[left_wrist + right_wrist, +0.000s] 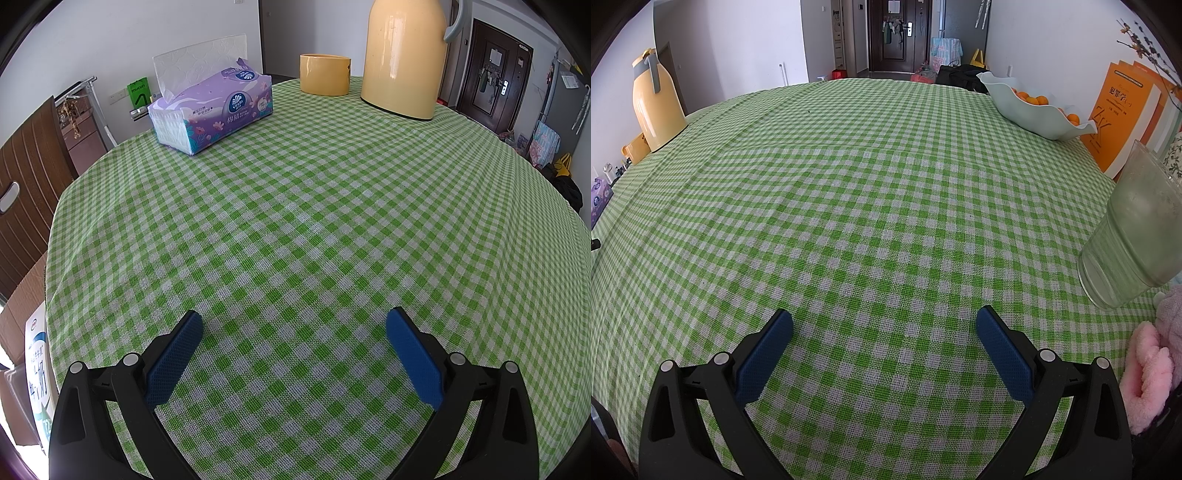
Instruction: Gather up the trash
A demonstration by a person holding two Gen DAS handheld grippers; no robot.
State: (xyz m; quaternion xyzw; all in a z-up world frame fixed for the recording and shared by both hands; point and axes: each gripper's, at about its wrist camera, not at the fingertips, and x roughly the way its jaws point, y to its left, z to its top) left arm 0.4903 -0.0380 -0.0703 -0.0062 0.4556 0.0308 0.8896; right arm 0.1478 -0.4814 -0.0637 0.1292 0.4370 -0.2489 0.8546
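Both sets of jaws spread wide, nothing between them: left gripper (294,325) and right gripper (884,325) low over the green-checked tabletop (314,221). No trash visible in either view; cloth ahead of both jaws bare. Candidate, judgement only: clear plastic cup (1134,232), cloudy, ahead and far right of the right jaws. Can't tell if discard or in use.

Not trash by the look: tissue pack (212,107) ahead-left of left jaws, yellow mug (325,74) and yellow thermos (404,55) far ahead. Fruit bowl (1034,107) and orange books (1123,118) far ahead-right of right jaws. Pink plush (1152,365) just right of right jaws.

Step in hand, likely: search. Pan slowly, keep jaws apart, check tabletop edges. If the cup: approach side-on, centre it between pads, close gently since thin wall probably crushes, keep upright in case of liquid.
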